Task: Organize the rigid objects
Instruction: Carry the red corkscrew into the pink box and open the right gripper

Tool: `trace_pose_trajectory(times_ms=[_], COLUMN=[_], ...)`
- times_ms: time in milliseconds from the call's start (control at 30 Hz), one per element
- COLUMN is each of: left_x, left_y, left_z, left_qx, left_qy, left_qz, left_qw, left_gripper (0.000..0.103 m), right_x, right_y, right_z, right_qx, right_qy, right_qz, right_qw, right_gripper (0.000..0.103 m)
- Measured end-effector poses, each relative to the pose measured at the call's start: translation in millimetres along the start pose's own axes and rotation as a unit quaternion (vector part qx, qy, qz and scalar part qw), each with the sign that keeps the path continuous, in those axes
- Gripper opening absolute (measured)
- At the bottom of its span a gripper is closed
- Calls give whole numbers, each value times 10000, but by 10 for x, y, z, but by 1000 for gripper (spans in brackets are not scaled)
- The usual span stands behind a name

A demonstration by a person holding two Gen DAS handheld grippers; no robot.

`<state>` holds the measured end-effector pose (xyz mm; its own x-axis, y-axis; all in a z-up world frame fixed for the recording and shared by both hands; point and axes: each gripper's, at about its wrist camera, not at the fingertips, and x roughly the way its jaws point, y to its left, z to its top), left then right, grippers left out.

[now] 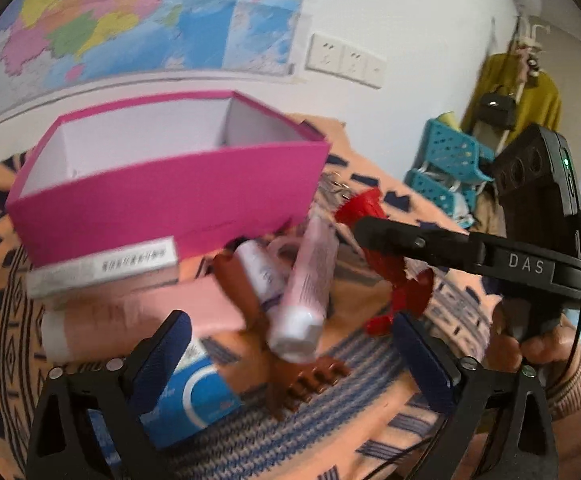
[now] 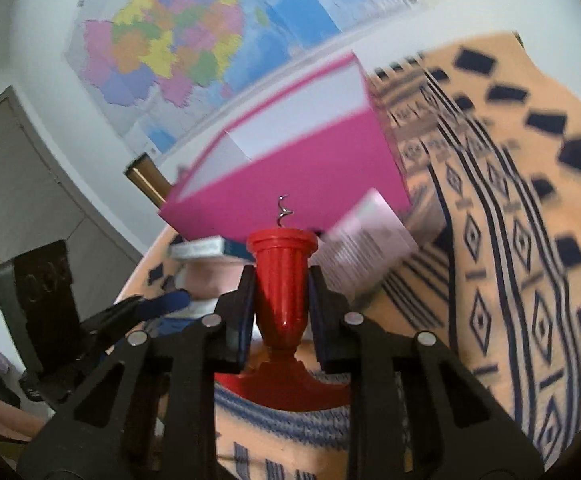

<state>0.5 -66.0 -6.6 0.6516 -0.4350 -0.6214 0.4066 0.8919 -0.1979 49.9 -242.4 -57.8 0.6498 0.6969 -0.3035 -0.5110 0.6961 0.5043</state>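
Observation:
My right gripper [image 2: 282,280] is shut on a red corkscrew [image 2: 281,252], its pads pressing the red barrel and the metal spiral pointing away. The left wrist view shows the same red corkscrew [image 1: 360,206] raised above the patterned cloth [image 1: 370,408] beside the right gripper [image 1: 374,236]. My left gripper [image 1: 290,320] stands wide open above a pile: a pink tube [image 1: 306,280], a smaller white tube [image 1: 260,268], a brown comb-like piece [image 1: 310,380] and a blue-and-white box [image 1: 194,392]. Nothing is pressed between its pads. An open pink box [image 1: 170,200] stands behind the pile.
A pale pink carton [image 1: 150,312] and a white printed box [image 1: 102,268] lie against the pink box's front. Blue baskets [image 1: 450,160] and a yellow garment [image 1: 530,96] stand off the table at right. A map covers the wall; a hand [image 1: 546,344] grips the right handle.

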Motion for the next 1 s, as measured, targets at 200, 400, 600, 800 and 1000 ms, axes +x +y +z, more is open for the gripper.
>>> trace_pose_trajectory(times_ms=[200, 400, 600, 800, 1000], left_x=[-17, 132, 322, 444, 646], left_y=[-3, 95, 278, 448, 621], left_z=[293, 618, 945, 1227, 1371], left_qx=[201, 256, 186, 85, -68], left_qy=[-224, -195, -118, -73, 140], left_qz=[-175, -178, 42, 235, 322], left_qw=[9994, 9993, 9997, 9997, 9994], left_gripper=[88, 66, 40, 32, 30], right_x=[79, 255, 507, 705, 947], right_y=[285, 416, 414, 373, 246], right_z=[341, 707, 1024, 1268, 1443], right_qx=[-587, -982, -1117, -1133, -923], right_qy=[-259, -433, -437, -436, -282], right_qz=[205, 414, 447, 413, 336], right_qw=[9977, 9934, 9918, 9917, 9948], right_gripper=[27, 27, 27, 27, 27])
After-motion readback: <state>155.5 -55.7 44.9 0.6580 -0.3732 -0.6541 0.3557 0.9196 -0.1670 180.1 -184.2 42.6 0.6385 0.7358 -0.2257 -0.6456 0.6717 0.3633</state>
